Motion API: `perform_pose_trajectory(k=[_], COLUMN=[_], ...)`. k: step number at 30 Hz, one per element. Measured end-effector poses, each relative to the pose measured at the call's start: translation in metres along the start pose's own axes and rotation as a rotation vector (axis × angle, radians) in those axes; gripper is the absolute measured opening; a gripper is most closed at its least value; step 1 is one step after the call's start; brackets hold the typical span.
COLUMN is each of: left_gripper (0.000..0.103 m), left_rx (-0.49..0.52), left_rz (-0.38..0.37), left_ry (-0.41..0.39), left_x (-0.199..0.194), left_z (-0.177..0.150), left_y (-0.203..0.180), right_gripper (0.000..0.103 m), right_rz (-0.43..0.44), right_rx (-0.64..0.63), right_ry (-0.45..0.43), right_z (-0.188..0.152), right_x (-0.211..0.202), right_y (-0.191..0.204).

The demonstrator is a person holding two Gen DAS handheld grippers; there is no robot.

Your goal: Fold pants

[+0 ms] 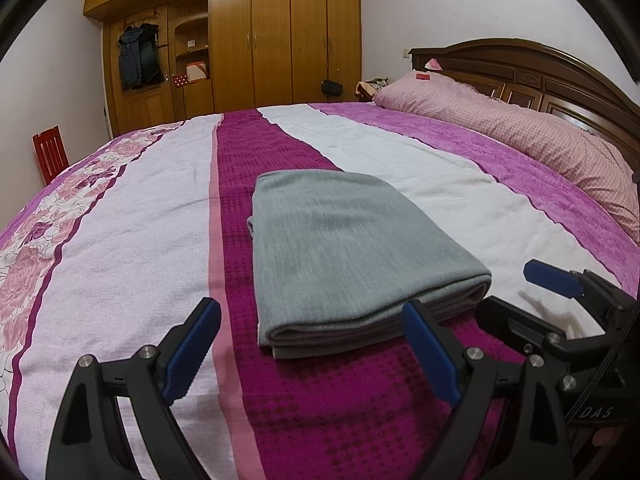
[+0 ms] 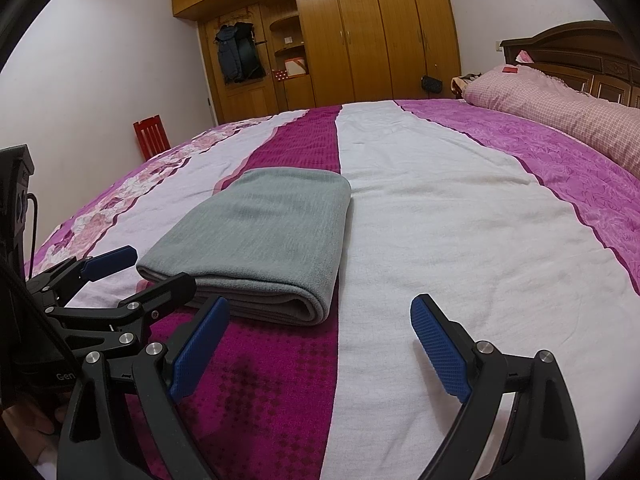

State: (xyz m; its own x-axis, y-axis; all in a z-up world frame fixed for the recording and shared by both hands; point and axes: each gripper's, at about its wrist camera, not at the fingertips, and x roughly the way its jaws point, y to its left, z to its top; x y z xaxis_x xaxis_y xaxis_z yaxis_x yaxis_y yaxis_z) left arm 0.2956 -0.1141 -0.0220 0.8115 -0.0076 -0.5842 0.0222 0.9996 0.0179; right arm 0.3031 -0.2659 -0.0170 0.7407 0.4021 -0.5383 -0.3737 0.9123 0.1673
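Lying folded at frame centre on the bed (image 1: 120,216), the grey pants (image 1: 344,256) look finished; left gripper (image 1: 312,356) and right gripper (image 2: 320,352) gape wide, empty, so next probably just withdrawing

The black left gripper with blue ribbed pads (image 1: 310,350) stood wide apart, empty, low and level. Just to its right, the matching black right gripper (image 2: 320,350) was likewise spread, gripping nothing.
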Motion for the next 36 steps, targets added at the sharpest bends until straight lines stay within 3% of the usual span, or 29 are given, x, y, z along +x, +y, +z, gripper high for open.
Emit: perform_pose_trajectory(k=[36], left_gripper=[0.094], left_rx=[0.003], left_rz=[0.002], left_ry=[0.007], left_x=[0.0026], left_z=[-0.0018], left_y=[0.0004], right_gripper=[0.092], right_rz=[0.001], right_rx=[0.001], right_ry=[0.004], right_z=[0.001], right_x=[0.0], right_y=[-0.0007])
